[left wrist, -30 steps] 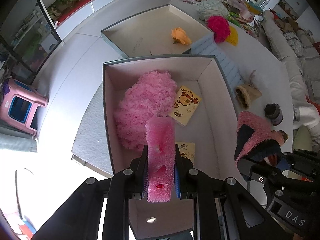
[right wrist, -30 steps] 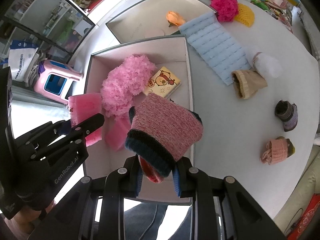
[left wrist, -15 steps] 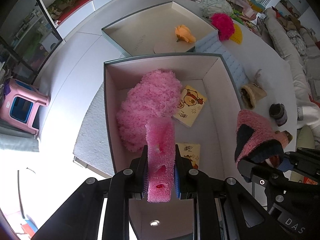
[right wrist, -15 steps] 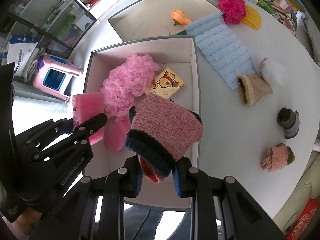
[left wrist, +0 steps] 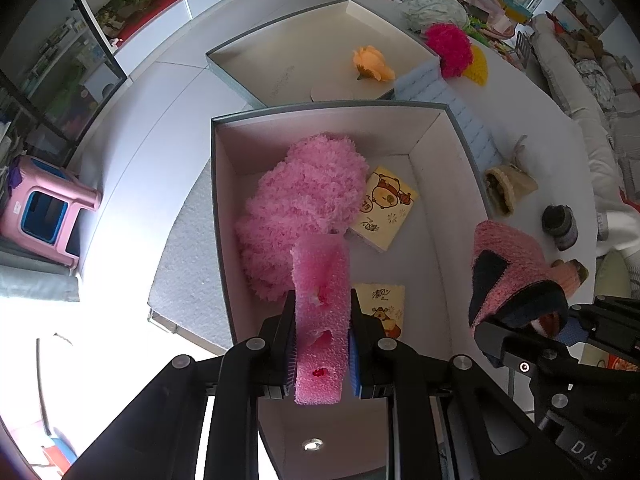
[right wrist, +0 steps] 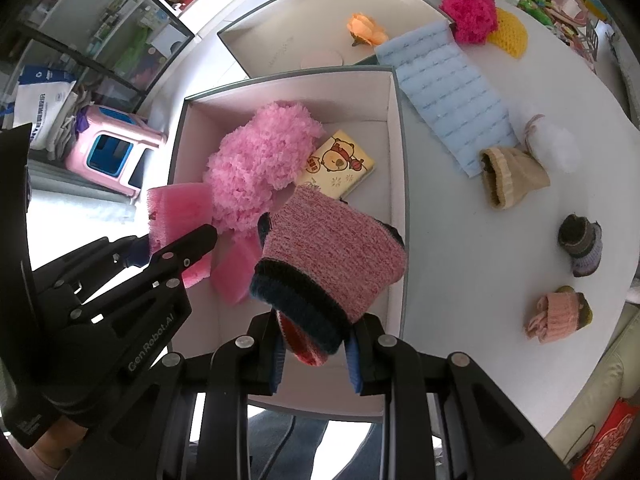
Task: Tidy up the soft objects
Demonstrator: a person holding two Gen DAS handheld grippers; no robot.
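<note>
Left gripper [left wrist: 322, 344] clamps pink sponge [left wrist: 320, 312] and right gripper [right wrist: 316, 354] clamps knit hat [right wrist: 332, 264] by its cuff, both over the box [left wrist: 460, 160]; light, squashy, non-fragile, so any edge pinch looks fine

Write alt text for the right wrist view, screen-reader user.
The right gripper clamps a pink knit sock with a navy cuff above an open box holding a fluffy pink item and a bear-print tissue pack. At left, the left gripper holds a pink sponge.
</note>
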